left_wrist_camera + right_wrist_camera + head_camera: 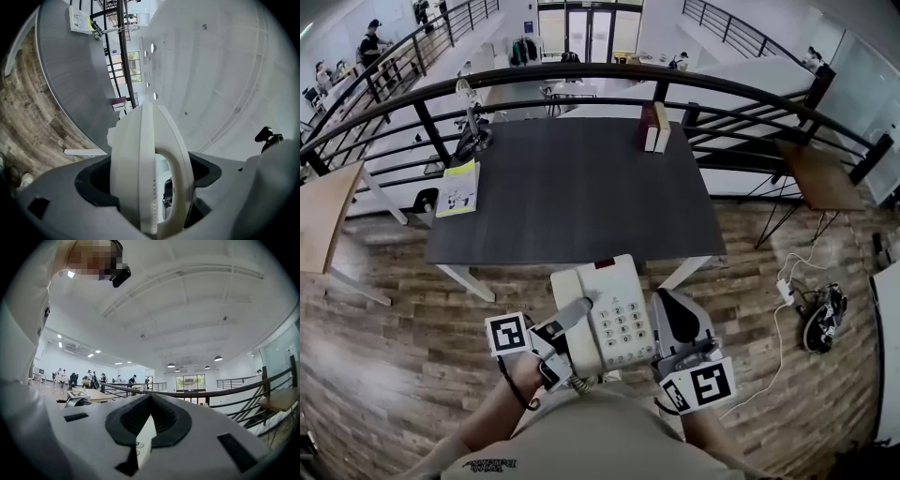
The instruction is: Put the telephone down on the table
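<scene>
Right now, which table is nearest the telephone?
The dark grey table, just beyond the telephone; the brown wooden tables stand off to each side.

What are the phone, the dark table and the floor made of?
The telephone looks like hard cream plastic: smooth moulded shell, slight sheen. The table seems matt dark laminate or painted board, flat and even; I can't be sure. The floor looks like wood planks or wood-look vinyl: grain and seams show.
</scene>
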Action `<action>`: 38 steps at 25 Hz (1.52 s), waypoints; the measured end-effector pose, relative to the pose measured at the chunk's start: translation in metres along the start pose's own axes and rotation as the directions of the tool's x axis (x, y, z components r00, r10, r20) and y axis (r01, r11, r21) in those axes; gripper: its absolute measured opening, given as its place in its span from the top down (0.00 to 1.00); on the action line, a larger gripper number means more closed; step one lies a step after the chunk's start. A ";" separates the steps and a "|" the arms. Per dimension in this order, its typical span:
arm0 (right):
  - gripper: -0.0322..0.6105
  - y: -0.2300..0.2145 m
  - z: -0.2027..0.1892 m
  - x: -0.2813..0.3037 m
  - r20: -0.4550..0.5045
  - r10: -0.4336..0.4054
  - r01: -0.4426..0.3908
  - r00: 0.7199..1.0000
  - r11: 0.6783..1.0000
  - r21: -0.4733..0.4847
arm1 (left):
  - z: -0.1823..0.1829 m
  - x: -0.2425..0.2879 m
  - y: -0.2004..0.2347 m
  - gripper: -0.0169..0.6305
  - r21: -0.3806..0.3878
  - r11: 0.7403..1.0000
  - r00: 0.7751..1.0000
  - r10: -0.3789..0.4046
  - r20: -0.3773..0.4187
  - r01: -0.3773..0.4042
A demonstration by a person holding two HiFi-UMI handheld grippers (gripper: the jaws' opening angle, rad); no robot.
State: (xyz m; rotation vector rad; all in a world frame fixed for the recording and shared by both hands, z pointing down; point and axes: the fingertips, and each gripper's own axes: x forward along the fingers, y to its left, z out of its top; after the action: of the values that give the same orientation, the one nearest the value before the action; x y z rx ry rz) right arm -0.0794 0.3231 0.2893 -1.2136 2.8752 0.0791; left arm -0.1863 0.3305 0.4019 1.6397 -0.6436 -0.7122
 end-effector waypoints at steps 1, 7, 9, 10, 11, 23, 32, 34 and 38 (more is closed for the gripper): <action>0.95 -0.001 -0.001 -0.001 -0.002 0.001 -0.001 1.000 1.000 -0.009 | -0.002 0.002 0.001 0.28 -0.005 1.000 1.000 0.002 -0.005 -0.002; 0.95 -0.020 -0.003 -0.009 0.000 -0.016 0.016 1.000 1.000 -0.014 | -0.014 0.023 0.003 0.28 -0.005 1.000 0.999 0.016 -0.041 -0.017; 0.95 -0.026 -0.003 -0.011 0.005 -0.016 0.016 1.000 1.000 -0.011 | -0.017 0.030 0.002 0.28 0.004 1.000 0.998 0.017 -0.053 -0.017; 0.95 -0.028 -0.004 -0.011 0.006 -0.017 0.017 1.000 1.000 -0.010 | -0.018 0.033 0.002 0.28 0.004 1.000 0.998 0.015 -0.057 -0.015; 0.95 -0.031 -0.005 -0.012 0.005 -0.017 0.017 1.000 1.000 -0.009 | -0.019 0.036 0.001 0.28 0.003 1.000 0.998 0.012 -0.058 -0.012; 0.95 -0.087 -0.001 -0.035 0.050 -0.044 0.047 0.998 0.997 -0.067 | -0.037 0.096 0.001 0.28 0.018 1.000 0.996 0.012 -0.083 -0.011; 0.95 -0.145 -0.001 -0.069 0.066 -0.106 0.110 0.992 0.993 -0.052 | -0.067 0.152 0.006 0.28 0.029 1.000 0.990 0.007 -0.140 -0.003; 0.95 -0.158 -0.003 -0.075 0.061 -0.130 0.133 0.990 0.990 -0.039 | -0.071 0.164 0.007 0.28 0.021 1.000 0.986 0.002 -0.164 0.002; 0.95 -0.185 -0.010 -0.077 0.040 -0.187 0.188 0.982 0.982 -0.025 | -0.073 0.190 0.016 0.28 0.009 1.000 0.978 0.004 -0.209 -0.002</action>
State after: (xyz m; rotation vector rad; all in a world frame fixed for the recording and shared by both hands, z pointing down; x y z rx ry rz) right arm 0.1072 0.2485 0.2953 -1.4650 2.7212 0.1383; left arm -0.0063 0.2347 0.4070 1.6943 -0.4981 -0.5266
